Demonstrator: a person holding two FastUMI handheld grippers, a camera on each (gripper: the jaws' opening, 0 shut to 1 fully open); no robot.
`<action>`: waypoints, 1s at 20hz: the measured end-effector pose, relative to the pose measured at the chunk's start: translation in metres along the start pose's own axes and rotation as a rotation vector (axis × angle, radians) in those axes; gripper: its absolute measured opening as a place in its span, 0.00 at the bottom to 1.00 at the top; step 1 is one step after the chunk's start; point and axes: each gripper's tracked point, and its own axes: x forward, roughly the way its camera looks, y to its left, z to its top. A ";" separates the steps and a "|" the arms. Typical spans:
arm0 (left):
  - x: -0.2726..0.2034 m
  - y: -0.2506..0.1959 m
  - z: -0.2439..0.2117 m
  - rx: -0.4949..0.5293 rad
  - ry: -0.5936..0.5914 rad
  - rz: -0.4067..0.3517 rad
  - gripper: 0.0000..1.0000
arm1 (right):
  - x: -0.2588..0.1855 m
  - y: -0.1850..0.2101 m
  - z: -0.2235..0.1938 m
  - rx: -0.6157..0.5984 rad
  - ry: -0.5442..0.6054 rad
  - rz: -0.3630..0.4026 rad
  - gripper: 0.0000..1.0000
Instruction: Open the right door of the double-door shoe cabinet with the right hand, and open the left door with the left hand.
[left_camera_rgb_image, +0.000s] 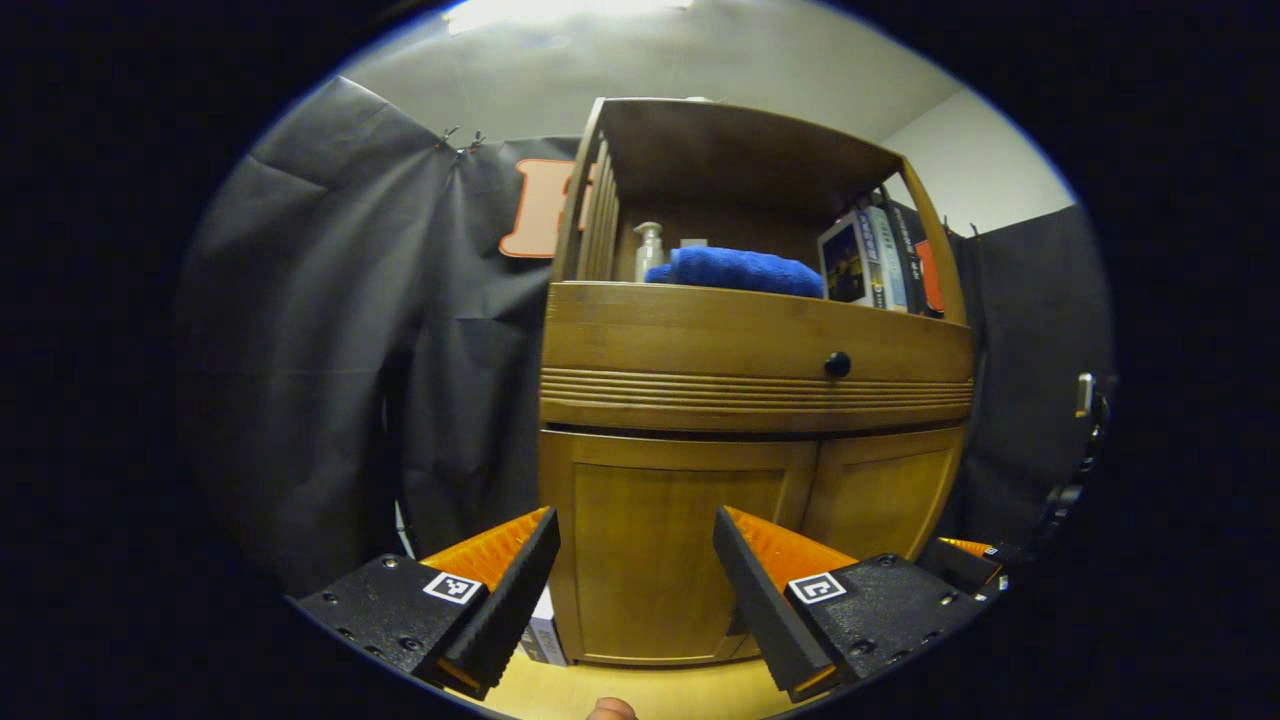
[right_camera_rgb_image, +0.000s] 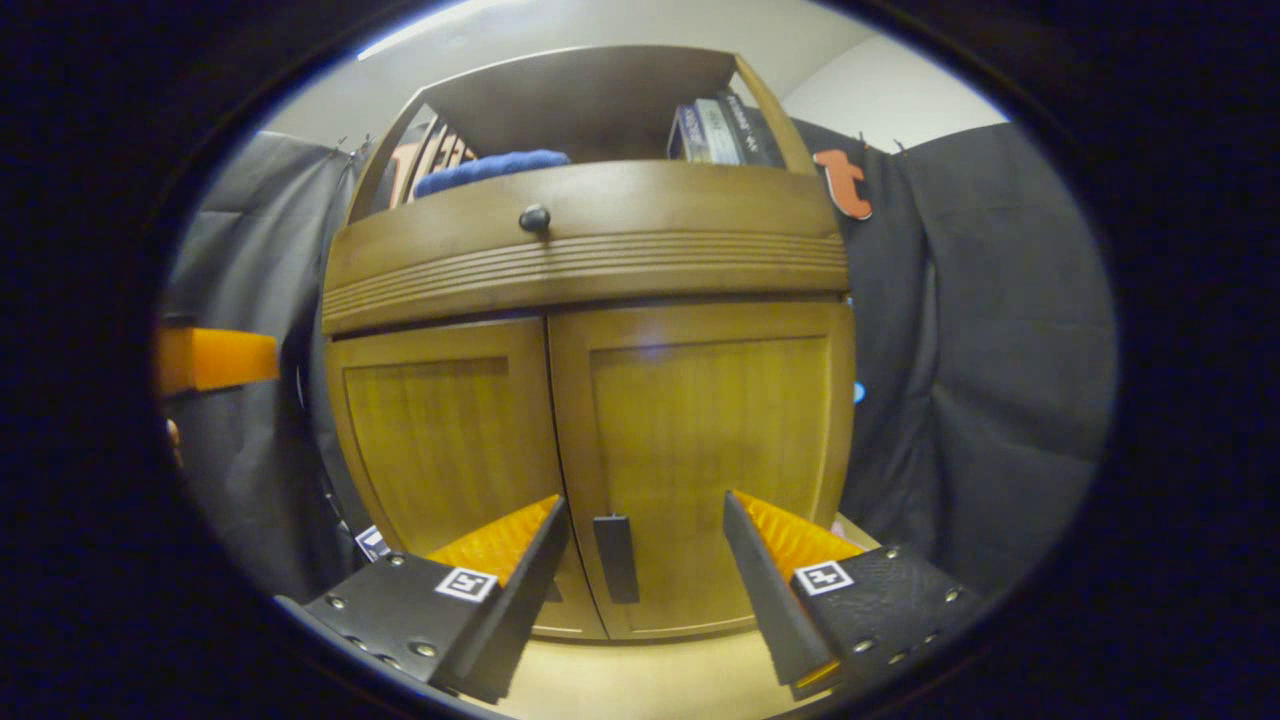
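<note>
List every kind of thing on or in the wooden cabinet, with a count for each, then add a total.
Cabinet doors, both shut: 2, left door and right door
Door handle: 1
Drawer knob: 1
Blue towel: 1
Pump bottle: 1
Books: a row, too blurred to count
Total, leaving out the books: 6

Dim, warm overhead light; sharp centre, strong fisheye bending, edges falling into shadow.

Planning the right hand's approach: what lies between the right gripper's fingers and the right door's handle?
Nothing: in the right gripper view the open right gripper frames the dark handle on the right door, with bare air between.
</note>
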 end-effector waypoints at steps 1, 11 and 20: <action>-0.001 0.013 0.000 0.000 0.002 0.029 0.92 | 0.010 0.006 -0.007 -0.016 0.014 0.006 0.88; -0.006 0.095 -0.017 0.023 0.048 0.212 0.96 | 0.084 0.018 -0.061 0.006 0.131 -0.018 0.50; 0.002 0.073 -0.021 0.005 0.060 0.154 0.96 | 0.080 0.015 -0.065 0.024 0.132 -0.084 0.29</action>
